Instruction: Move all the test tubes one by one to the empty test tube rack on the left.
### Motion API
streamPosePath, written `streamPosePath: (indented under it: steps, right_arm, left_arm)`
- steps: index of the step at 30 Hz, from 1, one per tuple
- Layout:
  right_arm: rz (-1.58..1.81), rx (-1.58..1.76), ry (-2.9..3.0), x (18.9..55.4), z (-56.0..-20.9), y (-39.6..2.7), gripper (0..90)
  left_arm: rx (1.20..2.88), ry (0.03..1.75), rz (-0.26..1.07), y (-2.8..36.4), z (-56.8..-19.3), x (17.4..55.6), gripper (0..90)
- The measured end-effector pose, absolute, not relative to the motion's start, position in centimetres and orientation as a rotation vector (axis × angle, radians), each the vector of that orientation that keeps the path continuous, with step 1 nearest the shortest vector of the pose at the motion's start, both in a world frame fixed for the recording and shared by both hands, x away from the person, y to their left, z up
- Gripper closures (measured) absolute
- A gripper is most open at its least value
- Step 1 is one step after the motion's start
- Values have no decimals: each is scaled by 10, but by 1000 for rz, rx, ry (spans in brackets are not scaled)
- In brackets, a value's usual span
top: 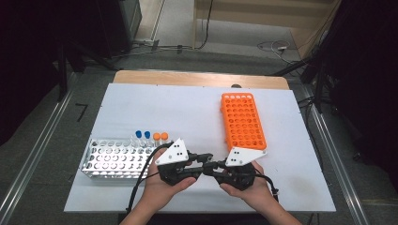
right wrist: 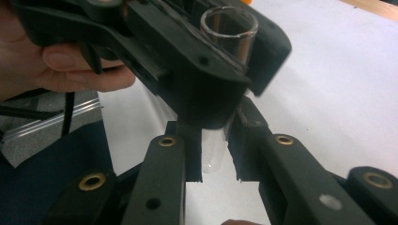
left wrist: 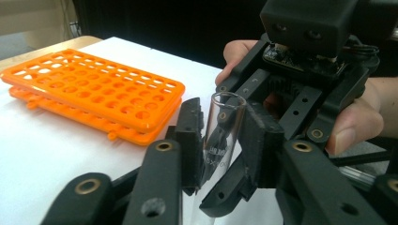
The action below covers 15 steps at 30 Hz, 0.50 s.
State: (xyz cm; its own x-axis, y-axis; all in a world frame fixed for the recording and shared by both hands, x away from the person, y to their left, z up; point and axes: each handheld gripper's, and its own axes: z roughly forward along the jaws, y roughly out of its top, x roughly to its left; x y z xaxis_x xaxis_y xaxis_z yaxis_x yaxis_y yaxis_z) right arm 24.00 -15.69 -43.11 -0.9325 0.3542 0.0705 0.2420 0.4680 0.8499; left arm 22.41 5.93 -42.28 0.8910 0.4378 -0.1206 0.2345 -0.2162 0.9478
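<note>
My two grippers meet nose to nose low over the front middle of the counter (top: 197, 108), with a clear glass tube (left wrist: 220, 136) caught between them. My left gripper (left wrist: 220, 140) has its jaws drawn in close on the tube's sides, a sliver of light at the left pad, so I take it as gripping. My right gripper (right wrist: 215, 157) has its jaws nearly closed around the tube's rounded lower end (right wrist: 213, 154); from its own view I cannot tell whether the pads truly press the glass or sit just beside it.

From the high view the tube is too small and too buried among the black jaws to make out; I see my left gripper (top: 199, 161) and right gripper (top: 213, 168) touching at their tips, my hands (top: 164, 180) wrapped under them. In the right gripper view the left gripper's body covers the tube's middle, leaving the open mouth above and the bottom below.

The tube is transparent, open at the top, uncapped, with faint pale printing on its wall that I cannot read.

An orange rack (top: 242, 121) lies flat just beyond my right gripper. A white rack (top: 115, 161) sits to my left, with two blue-capped tubes (top: 142, 135) and two orange-capped tubes (top: 160, 136) standing at its far edge.
</note>
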Motion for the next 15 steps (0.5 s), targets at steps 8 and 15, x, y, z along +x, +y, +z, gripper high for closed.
streamPosePath:
  steps: [8, 15]
  right_arm:
    - [1473, 539, 2598, 241, -432, -158, 736]
    - [1489, 538, 2592, 241, -431, -158, 727]
  left_arm:
    - [1810, 505, 230, 61, -423, 224, 758]
    - [1803, 501, 241, 63, -421, 224, 762]
